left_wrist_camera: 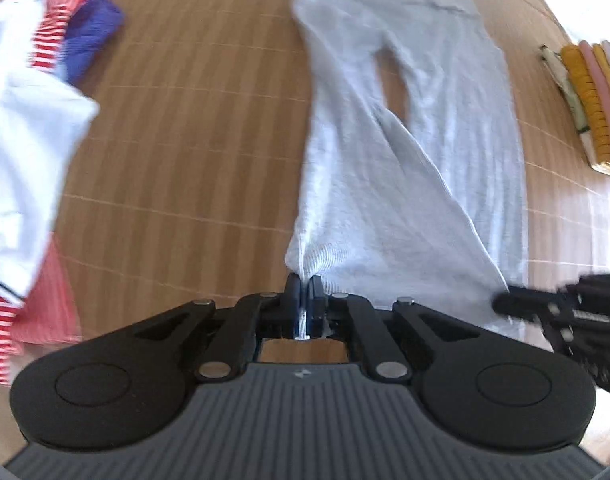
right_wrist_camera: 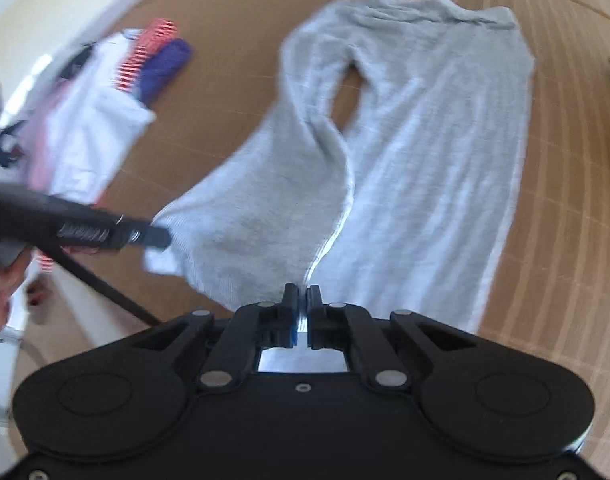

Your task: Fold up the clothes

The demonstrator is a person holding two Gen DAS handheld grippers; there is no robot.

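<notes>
Bare brown table (left_wrist_camera: 193, 152) lies open between the grey trousers (left_wrist_camera: 417, 168) and the heaped clothes (left_wrist_camera: 29, 128) at left, while folded garments (left_wrist_camera: 589, 100) crowd the right edge

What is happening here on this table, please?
A person is folding clothes with two handheld grippers. Both are shut on the cuff ends of the grey trousers, which lie lengthwise on the brown table: the left gripper pinches one leg end, the right gripper the other. A pile of unfolded clothes lies to the left, and a stack of folded clothes to the right.
</notes>
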